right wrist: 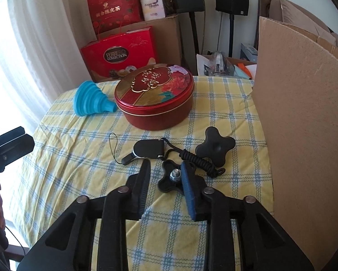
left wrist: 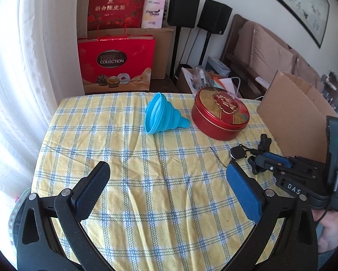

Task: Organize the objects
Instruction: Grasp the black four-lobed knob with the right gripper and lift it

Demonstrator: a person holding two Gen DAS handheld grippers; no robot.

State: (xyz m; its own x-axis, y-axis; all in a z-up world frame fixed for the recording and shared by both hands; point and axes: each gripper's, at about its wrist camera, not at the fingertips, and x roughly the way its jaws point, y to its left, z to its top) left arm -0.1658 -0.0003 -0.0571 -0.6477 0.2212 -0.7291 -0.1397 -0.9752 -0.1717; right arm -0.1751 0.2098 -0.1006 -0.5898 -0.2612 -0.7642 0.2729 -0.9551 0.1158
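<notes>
- Tablecloth (left wrist: 146, 180), yellow with blue checks, fills the middle and lower part of both views and carries all the loose things.
- A brown cardboard box (right wrist: 304, 124) stands at the right edge of the right wrist view, its flap upright beside the cloth.
- A round red and gold tin (right wrist: 154, 97), lid on, sits in the upper centre of the right wrist view, toward the far side of the cloth.
- A blue collapsible funnel (left wrist: 162, 113) lies on its side just left of the tin, its spout pointing at the tin.
- The left gripper (left wrist: 169, 185) fills the bottom of the left wrist view, its jaws wide apart over bare cloth with nothing between them.
- The right gripper (right wrist: 165, 189) fills the bottom of the right wrist view, its jaws narrowed but with a gap; a black star knob with a bolt (right wrist: 172, 178) lies in that gap, against the blue pad, and the left pad stands clear of it.
- A second black star knob (right wrist: 215, 146) rests right of centre, near the box.
- A small black fob (right wrist: 147, 150) with a thin strap and a coiled black cord (right wrist: 198, 160) lies between the tin and the gripper.
</notes>
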